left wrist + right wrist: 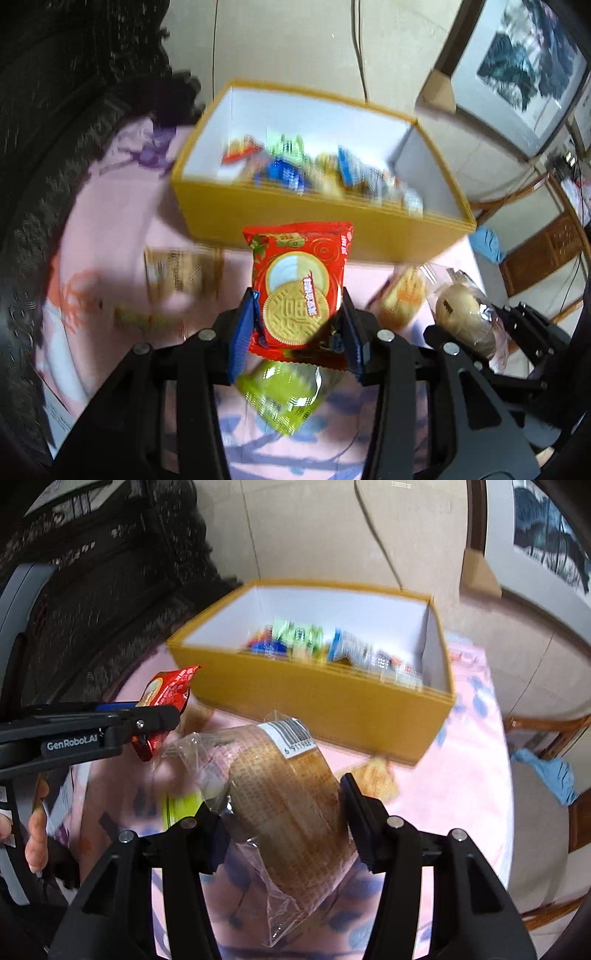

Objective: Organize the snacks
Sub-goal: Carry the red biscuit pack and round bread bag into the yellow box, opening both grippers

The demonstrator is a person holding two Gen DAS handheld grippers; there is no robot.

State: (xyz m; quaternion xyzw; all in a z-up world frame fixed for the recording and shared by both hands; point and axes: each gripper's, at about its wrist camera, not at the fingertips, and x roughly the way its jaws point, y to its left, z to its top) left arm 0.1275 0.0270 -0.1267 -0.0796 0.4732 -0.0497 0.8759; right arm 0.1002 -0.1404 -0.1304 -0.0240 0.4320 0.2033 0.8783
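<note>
Left gripper [297, 325] clamped on red biscuit packet [298, 284]; right gripper [280, 812] clamped on clear-wrapped cake [288, 797]. Both near side of yellow box [317, 701], above pink tablecloth [461, 775]. Risk: slippery wrapper slides out, 2 grippers collide at box.

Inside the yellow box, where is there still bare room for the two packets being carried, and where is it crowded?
In the yellow box, the left end by the white inner wall and the strip along the far wall look bare. Wrapped snacks crowd the middle and right, against the near wall. Left gripper holds the red biscuit packet; right gripper the clear-wrapped pastry.
</note>
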